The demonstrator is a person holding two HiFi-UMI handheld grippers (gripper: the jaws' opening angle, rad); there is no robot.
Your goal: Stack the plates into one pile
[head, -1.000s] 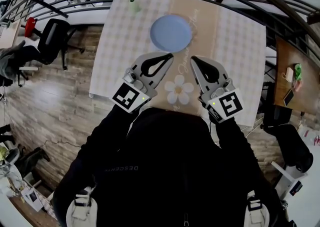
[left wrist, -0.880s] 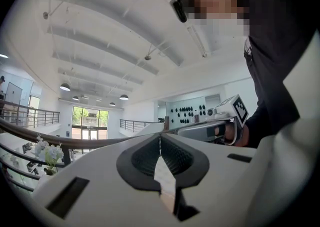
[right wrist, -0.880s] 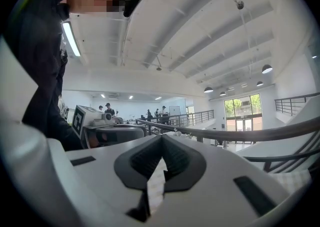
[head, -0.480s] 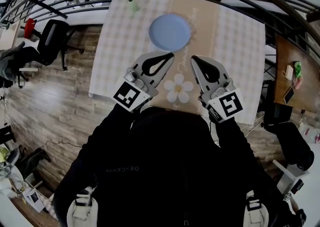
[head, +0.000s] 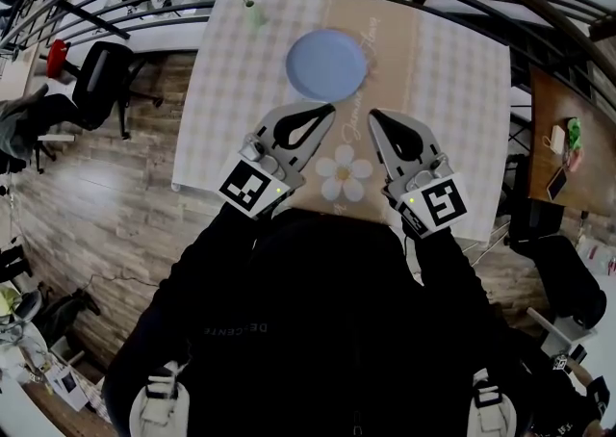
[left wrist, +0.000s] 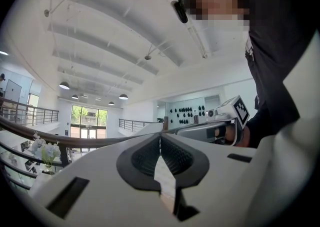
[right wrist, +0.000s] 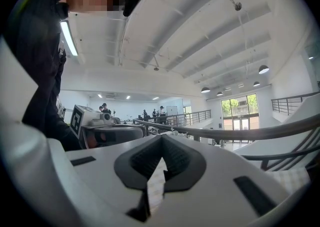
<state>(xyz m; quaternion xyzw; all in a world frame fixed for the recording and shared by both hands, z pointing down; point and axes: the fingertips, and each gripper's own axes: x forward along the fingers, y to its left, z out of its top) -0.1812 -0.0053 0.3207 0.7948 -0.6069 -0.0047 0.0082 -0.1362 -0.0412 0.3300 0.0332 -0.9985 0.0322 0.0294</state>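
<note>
The blue plate (head: pixel 326 64) lies mid-table toward the far edge, and the cloth of the table (head: pixel 452 89) is open on either side and in front of it. The left gripper (head: pixel 325 112) and right gripper (head: pixel 375 117) hover by the near edge, jaws pressed together, holding nothing

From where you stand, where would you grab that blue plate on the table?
The plate lies flat, so only its thin rim offers the jaws a hold. I'd probably take the near rim, coming in low from this side: it lies closest to the left gripper.
</note>
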